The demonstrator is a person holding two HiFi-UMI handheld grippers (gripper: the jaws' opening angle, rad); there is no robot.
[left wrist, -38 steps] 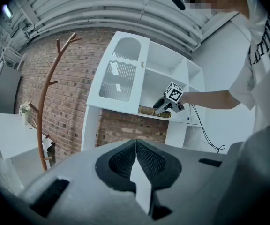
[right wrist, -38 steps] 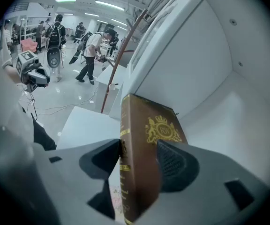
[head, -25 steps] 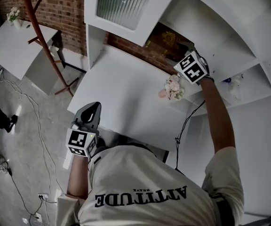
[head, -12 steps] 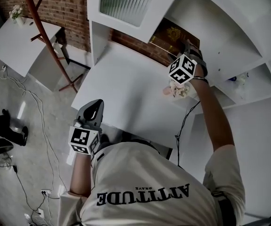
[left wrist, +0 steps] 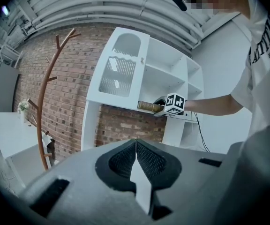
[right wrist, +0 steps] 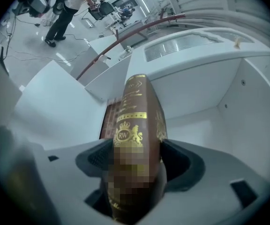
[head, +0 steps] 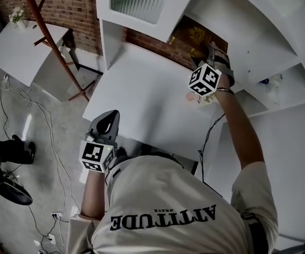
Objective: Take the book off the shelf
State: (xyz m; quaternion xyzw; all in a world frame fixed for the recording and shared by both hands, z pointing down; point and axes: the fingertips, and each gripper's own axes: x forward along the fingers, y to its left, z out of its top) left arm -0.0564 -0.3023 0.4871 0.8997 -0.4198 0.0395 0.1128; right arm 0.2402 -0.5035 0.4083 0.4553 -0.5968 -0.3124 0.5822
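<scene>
**Book straddled end-on, not yet off the shelf**

In the head view, one white shelf unit (head: 258,30) fills the frame from 12 to 3 o'clock. One white tabletop (head: 142,105) sits below it at the centre. A second white tabletop stands apart at 10 o'clock and plays no part in the task.

There is one book (head: 195,36), brown with gold tooling. It lies in the open compartment at about 12 to 1 o'clock, under the glass-fronted door.

Of the two grippers, only the right gripper (head: 212,51) is at the book, which lies at 11 o'clock from it. In the right gripper view the book's long axis runs straight away from the camera, from 6 towards 12 o'clock and deeper into the compartment. The gilt spine faces the lens and sits between the jaws.

Those jaws have just been opening and now stand spread wide, with a pad close beside each cover. I see no sign of a squeeze, so I judge the book straddled rather than pinched. The coming move looks like a closing of the jaws and a straight pull back along that axis.

The left gripper (head: 108,118) hangs well away at 8 o'clock, off the tabletop's near edge. Its jaws are pressed together on nothing.
</scene>
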